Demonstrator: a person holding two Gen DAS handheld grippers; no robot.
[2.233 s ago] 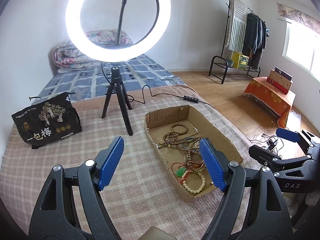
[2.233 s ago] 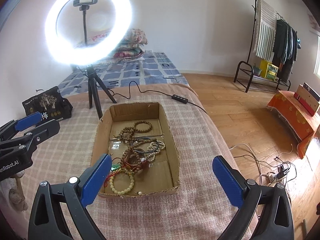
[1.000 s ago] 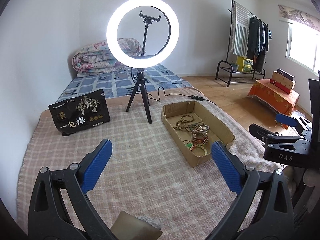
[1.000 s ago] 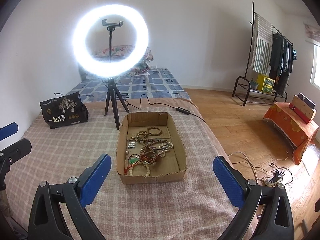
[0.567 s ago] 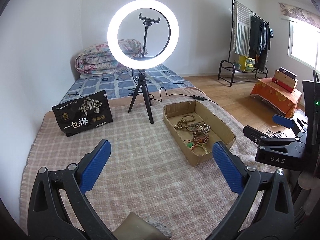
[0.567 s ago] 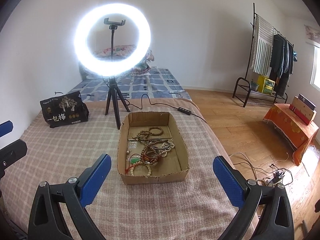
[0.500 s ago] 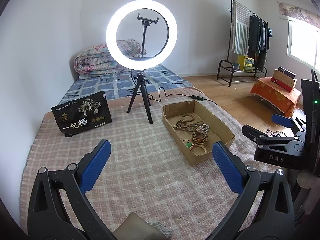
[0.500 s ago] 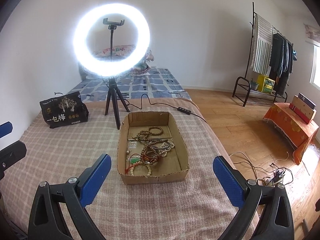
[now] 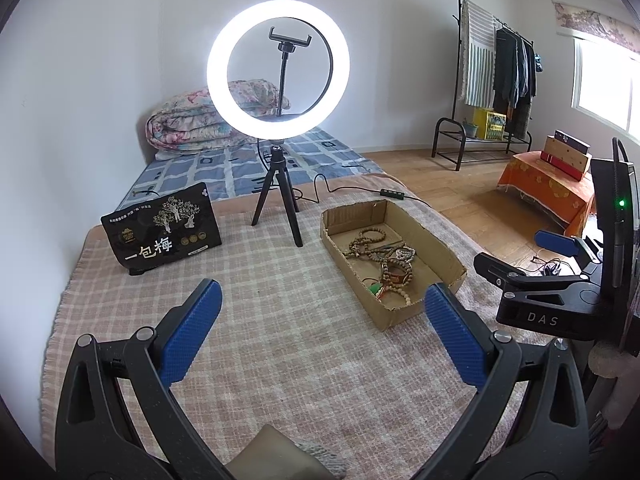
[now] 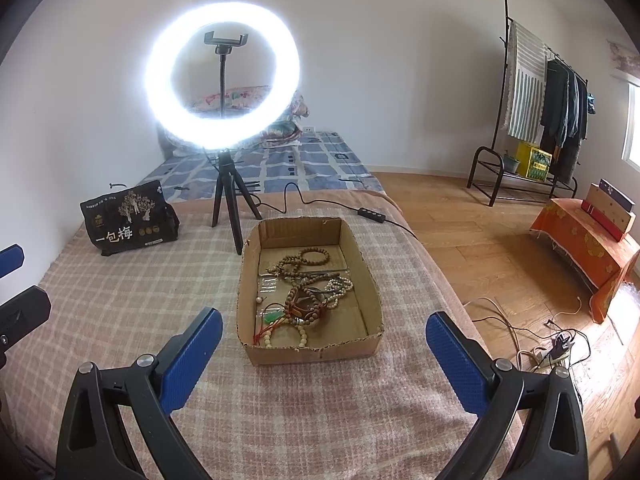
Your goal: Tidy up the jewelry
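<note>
- Covering the bed, a checked blanket (image 10: 120,304) carries everything.
- A lit ring light (image 10: 223,76) stands on its tripod behind the box.
- The cardboard box (image 10: 370,280) lies open on the blanket.
- Both the left gripper (image 9: 322,330) and the right gripper (image 10: 324,354) hover spread apart, empty.
- The bead bracelets (image 10: 310,300) lie tangled inside the box.

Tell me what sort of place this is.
Most likely a bedroom used for filming: a folded quilt on a mattress by the wall, a clothes rack with hanging garments, and a lit ring light on a tripod.
</note>
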